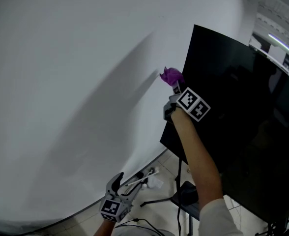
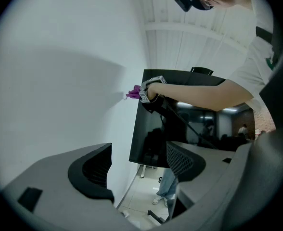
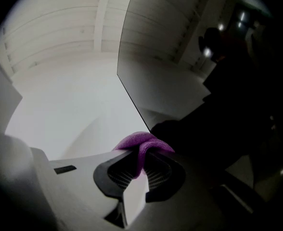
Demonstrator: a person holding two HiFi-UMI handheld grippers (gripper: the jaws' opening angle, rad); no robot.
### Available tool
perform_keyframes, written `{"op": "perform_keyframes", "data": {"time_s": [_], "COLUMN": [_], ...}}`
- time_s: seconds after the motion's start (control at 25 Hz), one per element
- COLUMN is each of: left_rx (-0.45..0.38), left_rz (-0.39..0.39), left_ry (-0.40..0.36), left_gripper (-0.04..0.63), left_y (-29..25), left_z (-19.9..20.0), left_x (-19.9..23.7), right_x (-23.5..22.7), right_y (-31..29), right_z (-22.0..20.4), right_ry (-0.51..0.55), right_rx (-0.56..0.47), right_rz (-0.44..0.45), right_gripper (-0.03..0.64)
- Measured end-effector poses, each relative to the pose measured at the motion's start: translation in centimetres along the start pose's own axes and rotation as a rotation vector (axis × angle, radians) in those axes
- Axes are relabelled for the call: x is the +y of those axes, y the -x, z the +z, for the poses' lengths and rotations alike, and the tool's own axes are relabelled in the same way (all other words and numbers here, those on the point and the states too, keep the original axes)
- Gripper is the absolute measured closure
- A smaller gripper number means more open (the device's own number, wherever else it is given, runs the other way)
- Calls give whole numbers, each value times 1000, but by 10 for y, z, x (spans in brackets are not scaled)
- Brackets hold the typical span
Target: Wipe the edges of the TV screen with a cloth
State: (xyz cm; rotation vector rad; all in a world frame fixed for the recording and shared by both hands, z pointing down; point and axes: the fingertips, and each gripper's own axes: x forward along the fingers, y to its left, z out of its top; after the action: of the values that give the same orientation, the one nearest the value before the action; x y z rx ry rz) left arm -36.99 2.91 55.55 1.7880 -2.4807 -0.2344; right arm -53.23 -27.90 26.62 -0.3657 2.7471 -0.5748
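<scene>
The purple fleecy cloth point(image 3: 140, 143) is clamped between the two jaws of the right gripper point(image 3: 142, 163), a fold of it bulging out above the dark ribbed pads. In the head view the cloth point(image 1: 171, 75) sits at the left edge of the large black flat TV screen point(image 1: 243, 122), partway down from the top left corner, with the white wall just behind it. The right gripper point(image 1: 175, 86) points up and left at that edge, its marker cube turned toward the camera, and the person's bare forearm point(image 1: 198, 156) crosses in front of the dark glass. The right gripper view shows the thin screen edge running diagonally down to the cloth, white wall on one side and the dark panel point(image 3: 218, 105) on the other.

The left gripper point(image 1: 119, 181) hangs low, well apart from the TV, above the pale tiled floor point(image 1: 166, 163). Its own view shows the jaws spread wide with nothing between them point(image 2: 139, 165); beyond the gap appear the TV point(image 2: 180, 129), the cloth point(image 2: 133, 92) and the right gripper point(image 2: 148, 89) at its left edge. A black stand point(image 1: 179, 191) rises beneath the screen. The plain white wall point(image 1: 61, 82) fills the left of the head view, a soft shadow across it.
</scene>
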Motion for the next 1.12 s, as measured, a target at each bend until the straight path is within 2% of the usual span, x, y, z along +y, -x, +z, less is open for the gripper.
{"op": "perform_keyframes", "data": {"time_s": [0.08, 0.28, 0.44, 0.64, 0.76, 0.92, 1.0, 1.12], "left_rx": [-14, -33, -27, -50, -57, -50, -29, -13], "left_rz": [13, 54, 73, 96, 82, 46, 12, -37], "left_ry": [32, 46, 28, 74, 68, 67, 31, 2], "left_gripper": [255, 255, 255, 255, 255, 255, 255, 255], "left_y": [5, 18, 25, 30, 26, 17, 13, 9], "left_z": [14, 20, 10, 26, 27, 25, 10, -6], "left_x": [-1, 10, 23, 21, 17, 9, 4, -29], "right_x": [14, 47, 68, 95, 98, 95, 90, 79], "right_y": [-5, -20, -32, -33, -26, -5, 14, 62], "right_z": [26, 90, 140, 206, 228, 242, 247, 270], "right_ry": [-15, 14, 9, -3, -51, -18, -3, 19], "right_rx": [-38, -111, -159, -216, -237, -289, -313, -340], "right_rz": [10, 34, 43, 80, 77, 86, 85, 88], "right_gripper": [572, 572, 574, 574, 572, 572, 572, 572]}}
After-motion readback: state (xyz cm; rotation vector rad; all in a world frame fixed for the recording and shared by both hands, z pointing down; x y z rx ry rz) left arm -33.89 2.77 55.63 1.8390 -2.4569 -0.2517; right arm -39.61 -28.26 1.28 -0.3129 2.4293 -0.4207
